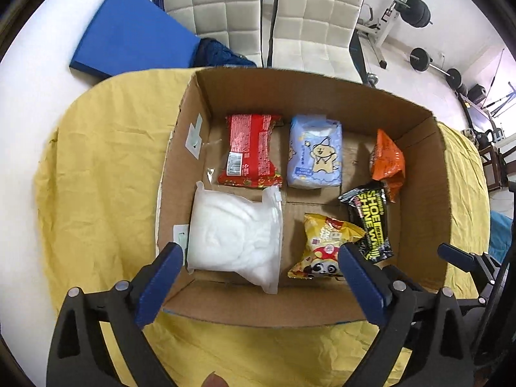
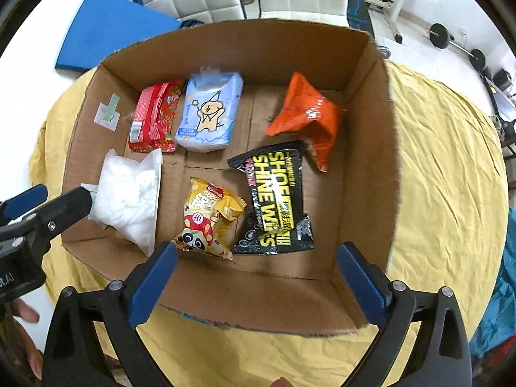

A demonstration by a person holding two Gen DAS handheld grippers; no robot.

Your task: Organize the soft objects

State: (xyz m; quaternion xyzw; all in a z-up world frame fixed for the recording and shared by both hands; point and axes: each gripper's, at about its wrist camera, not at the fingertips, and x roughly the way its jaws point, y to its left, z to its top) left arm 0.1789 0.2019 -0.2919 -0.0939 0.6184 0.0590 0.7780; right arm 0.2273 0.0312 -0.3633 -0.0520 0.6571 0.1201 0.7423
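A cardboard box (image 2: 364,174) sits on the yellow cloth (image 2: 448,167) over the desk, and six soft packs lie flat on its floor, apparently so each can be picked out. In the right wrist view, the red pack (image 2: 154,116) and blue tissue pack (image 2: 209,113) sit side by side at upper left, the white pouch (image 2: 129,200) at lower left, the yellow panda snack (image 2: 209,219) and black shoe-wipes pack (image 2: 277,200) at centre, and the crumpled orange bag (image 2: 306,116) at upper right. Both grippers hover over the near wall, empty: left gripper (image 1: 258,259) fingers spread, right gripper (image 2: 258,258) fingers spread too.
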